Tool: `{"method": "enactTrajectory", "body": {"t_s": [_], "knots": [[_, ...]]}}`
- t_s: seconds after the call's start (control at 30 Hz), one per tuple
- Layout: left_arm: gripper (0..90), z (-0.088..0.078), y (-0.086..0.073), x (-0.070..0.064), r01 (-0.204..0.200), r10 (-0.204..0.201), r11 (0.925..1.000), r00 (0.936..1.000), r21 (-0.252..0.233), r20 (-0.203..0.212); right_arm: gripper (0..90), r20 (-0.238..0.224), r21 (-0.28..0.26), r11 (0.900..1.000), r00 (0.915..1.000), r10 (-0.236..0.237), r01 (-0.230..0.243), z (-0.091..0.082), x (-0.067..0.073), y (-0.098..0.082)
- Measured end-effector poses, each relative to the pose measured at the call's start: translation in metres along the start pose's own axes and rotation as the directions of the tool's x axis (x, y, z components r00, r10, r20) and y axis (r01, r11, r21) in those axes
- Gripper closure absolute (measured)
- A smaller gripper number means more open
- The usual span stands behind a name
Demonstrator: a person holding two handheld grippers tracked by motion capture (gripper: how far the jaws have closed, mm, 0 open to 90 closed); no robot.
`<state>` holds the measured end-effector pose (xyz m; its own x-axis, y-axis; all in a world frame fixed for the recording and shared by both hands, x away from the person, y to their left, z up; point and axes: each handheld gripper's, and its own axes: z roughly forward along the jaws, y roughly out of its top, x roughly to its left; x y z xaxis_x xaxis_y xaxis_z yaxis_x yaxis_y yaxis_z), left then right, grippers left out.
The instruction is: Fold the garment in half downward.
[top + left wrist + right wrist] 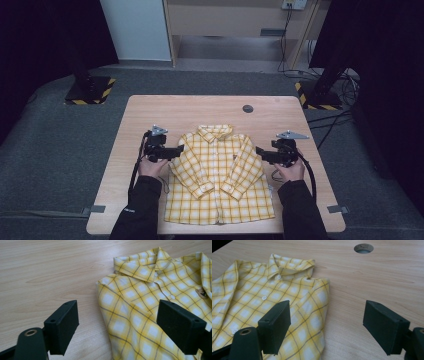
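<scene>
Sleeved forearms come in from the near edge of the table (150, 107), each hand carrying a tool. Between them lies the yellow checked shirt (220, 175), front up and buttoned, its hem toward the person and its collar (215, 132) toward the far side. Both sleeves are already laid inward across the chest, their cuffs meeting near the middle, so the sleeve fold looks done; the body is not yet folded, and the sides and the hem-to-collar fold appear to be what is left.

At shoulder level, the left tool (179, 149) points inward at the shirt's left shoulder edge, and the right tool (260, 151) at the opposite one. In the left gripper view the left tool (117, 322) has its jaws standing wide, one over bare wood and the other over cloth, with the shoulder edge between them and nothing pressed. The right tool (327, 325) in its own view is likewise wide apart and grips nothing, straddling the other shoulder edge. Judging by this, both are lining up to take the shoulders.

Farther off, a round cable hole (248, 108) sits in the table.
</scene>
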<state>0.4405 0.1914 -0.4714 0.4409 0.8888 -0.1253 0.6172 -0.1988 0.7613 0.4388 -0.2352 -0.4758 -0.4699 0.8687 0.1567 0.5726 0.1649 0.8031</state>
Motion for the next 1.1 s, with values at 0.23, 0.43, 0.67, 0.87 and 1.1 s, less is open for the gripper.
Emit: {"method": "enactTrajectory", "body": {"t_s": [0.23, 0.43, 0.67, 0.87, 1.1], "knots": [[17.2, 0.011, 0.004, 0.002, 0.011, -0.011, 0.9999, 0.9999, 0.001, -0.002, 24.7, -0.023, 0.017, 1.0, 0.9997, 0.011, -0.011, 0.014, -0.002, 0.006], [17.7, 0.021, 0.002, 0.01, 0.027, -0.027, 0.9996, 0.9996, 0.011, 0.004, 27.6, -0.057, 0.029, 0.999, 0.9976, 0.04, -0.038, 0.029, -0.007, 0.009], [17.9, 0.029, -0.001, 0.016, 0.047, -0.048, 0.9986, 0.9988, 0.023, 0.006, 32.4, -0.075, 0.054, 0.997, 0.9952, 0.062, -0.058, 0.044, -0.01, 0.01], [20.1, 0.036, 0.001, 0.016, 0.049, -0.049, 0.9984, 0.9986, 0.027, 0.017, 33.0, -0.086, 0.059, 0.995, 0.9925, 0.087, -0.082, 0.052, -0.014, 0.007], [19.6, 0.043, 0.008, 0.015, 0.034, -0.035, 0.9978, 0.9993, 0.057, 0.017, 31.6, -0.078, 0.083, 0.995, 0.9948, 0.065, -0.059, 0.06, -0.012, 0.011]]}}
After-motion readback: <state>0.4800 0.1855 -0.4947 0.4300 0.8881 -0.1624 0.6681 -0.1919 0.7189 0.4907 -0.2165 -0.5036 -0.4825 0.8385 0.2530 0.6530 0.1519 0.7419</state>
